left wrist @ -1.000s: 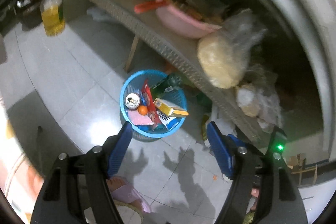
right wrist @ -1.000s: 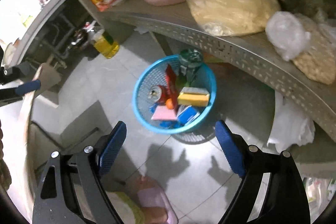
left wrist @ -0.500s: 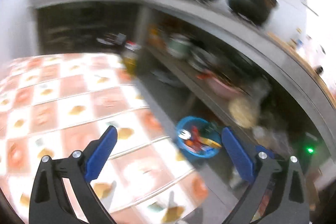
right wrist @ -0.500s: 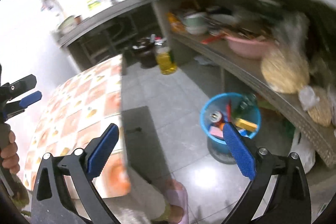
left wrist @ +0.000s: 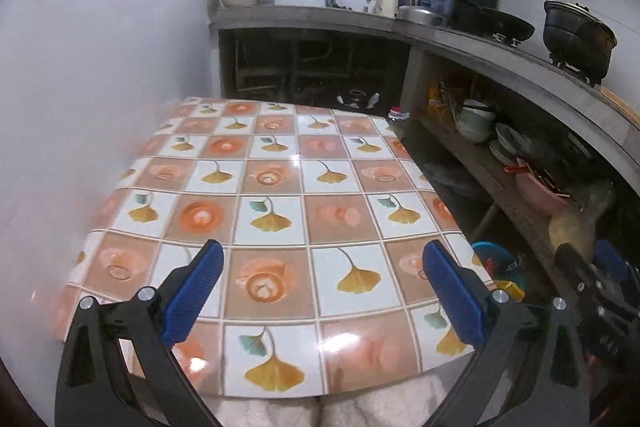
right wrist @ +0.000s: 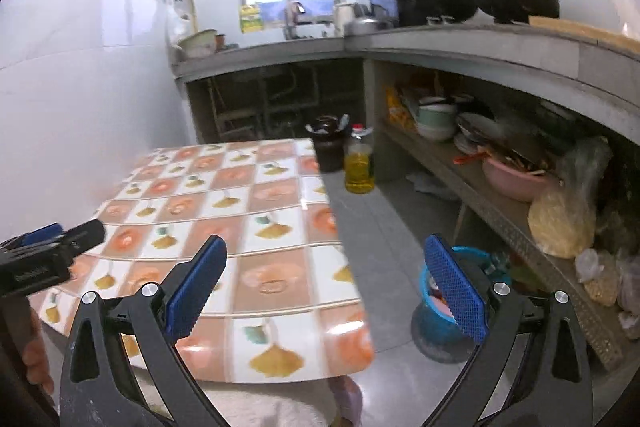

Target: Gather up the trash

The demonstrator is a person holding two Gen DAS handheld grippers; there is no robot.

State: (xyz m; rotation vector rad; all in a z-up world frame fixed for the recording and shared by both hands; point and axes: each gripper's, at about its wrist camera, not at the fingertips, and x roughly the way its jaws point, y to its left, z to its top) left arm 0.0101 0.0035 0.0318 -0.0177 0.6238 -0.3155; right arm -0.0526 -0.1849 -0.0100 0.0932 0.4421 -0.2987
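I am holding my left claw (left wrist: pixel 320 283) spread wide over the table (left wrist: pixel 280 187); its jaws have just been opening, and nothing is lying between the blue pads (left wrist: pixel 192 287). My right claw (right wrist: pixel 326 283) is likewise gaping wide, its jaws having just been opening too, with nothing between them; its left pad is hanging over the near corner of the table (right wrist: pixel 240 227) and its right pad is covering part of the blue trash basket (right wrist: pixel 434 323). In the right wrist view that basket is sitting on the grey floor (right wrist: pixel 392 227) at about four o'clock, just beside the table's edge and below the long shelf (right wrist: pixel 500 203), with bits of rubbish showing inside, too hidden to name. In the left wrist view the same basket (left wrist: pixel 500 263) is peeking out at about four o'clock, past the table's right edge. A bottle of yellow oil (right wrist: pixel 359 163) is standing on the floor at twelve o'clock in the right wrist view, touching or nearly touching a dark jar (right wrist: pixel 329 147). A pink basin (right wrist: pixel 516 179) and a bag of pale grain (right wrist: pixel 560 223) are resting on the shelf at two to three o'clock. My left claw's tip (right wrist: pixel 56 247) is showing at nine o'clock in the right wrist view.
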